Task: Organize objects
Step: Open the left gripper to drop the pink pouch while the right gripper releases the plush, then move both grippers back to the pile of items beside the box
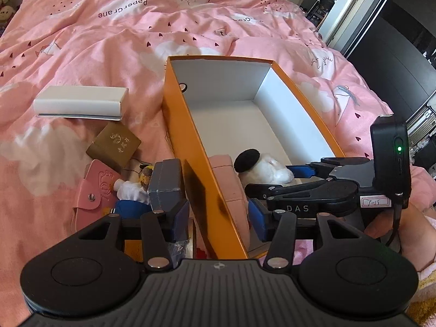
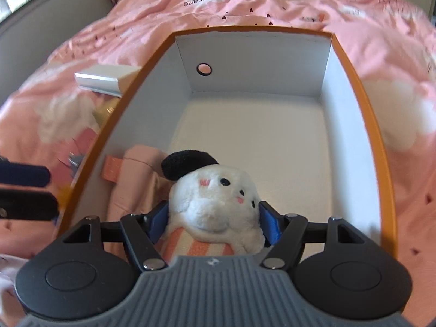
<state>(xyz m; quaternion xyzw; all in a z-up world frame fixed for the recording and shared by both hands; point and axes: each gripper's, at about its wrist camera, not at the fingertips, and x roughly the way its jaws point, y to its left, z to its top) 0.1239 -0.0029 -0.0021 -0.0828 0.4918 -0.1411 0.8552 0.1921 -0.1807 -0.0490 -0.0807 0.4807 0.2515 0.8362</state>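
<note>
Down inside the box (image 2: 362, 103), at its near end, sits the soft toy (image 2: 215, 212) that my right gripper (image 2: 212, 218) is squeezing. Both blue pads (image 2: 268, 220) press into its fluffy white sides, so the grip is tight on it. It has a round white head, a floppy black ear, small black eyes and pink cheeks, and a body with orange and white stripes. It looks furry and squashy.

I see the box as a long cardboard one, orange outside and plain white inside, with a small round hole in the far end wall. A soft pink pouch (image 2: 139, 174) lies in the near left corner, touching the toy.

My left gripper (image 1: 218, 215) is let go and grips nothing. Its fingers stand apart on either side of the box's left wall, not touching it.

Outside the box on the left, on the crumpled pink blanket (image 1: 109, 43), I see a long white case (image 1: 79, 100), a small brown booklet (image 1: 115, 143), a shiny pink wallet (image 1: 91, 193) with a metal snap, and a little doll (image 1: 130, 190) in white and blue.
</note>
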